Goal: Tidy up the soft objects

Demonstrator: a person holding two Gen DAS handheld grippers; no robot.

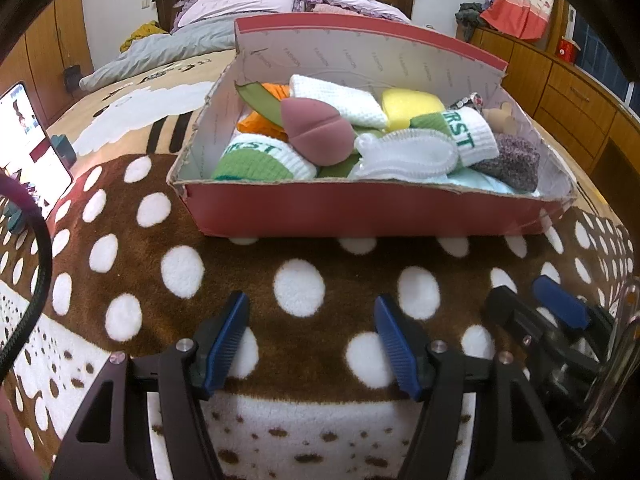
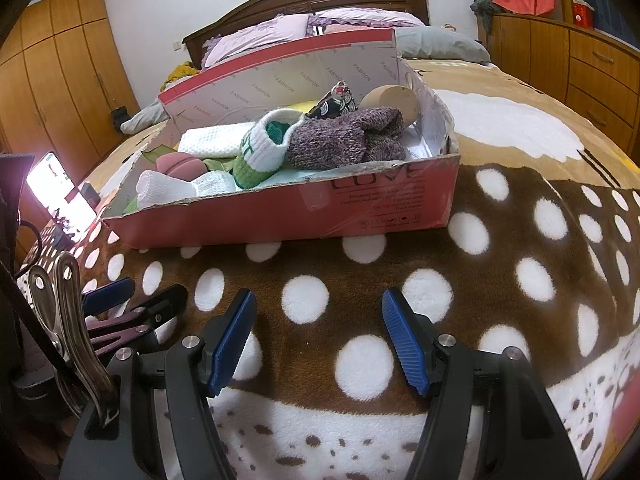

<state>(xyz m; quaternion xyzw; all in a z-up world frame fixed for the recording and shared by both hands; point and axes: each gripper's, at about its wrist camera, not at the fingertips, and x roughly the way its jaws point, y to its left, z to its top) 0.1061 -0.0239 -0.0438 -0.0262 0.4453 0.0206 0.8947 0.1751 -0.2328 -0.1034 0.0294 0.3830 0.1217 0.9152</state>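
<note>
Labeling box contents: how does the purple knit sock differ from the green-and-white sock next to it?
Colour: the purple knit sock is mottled purple all over; the green-and-white sock has a green body, a white cuff and green lettering.
Knit: the purple one looks chunky and fuzzy, the green-and-white one finer and ribbed.
Place: the purple one lies nearer the box's right end.
Both lie in the red box, untouched by either gripper.
</note>
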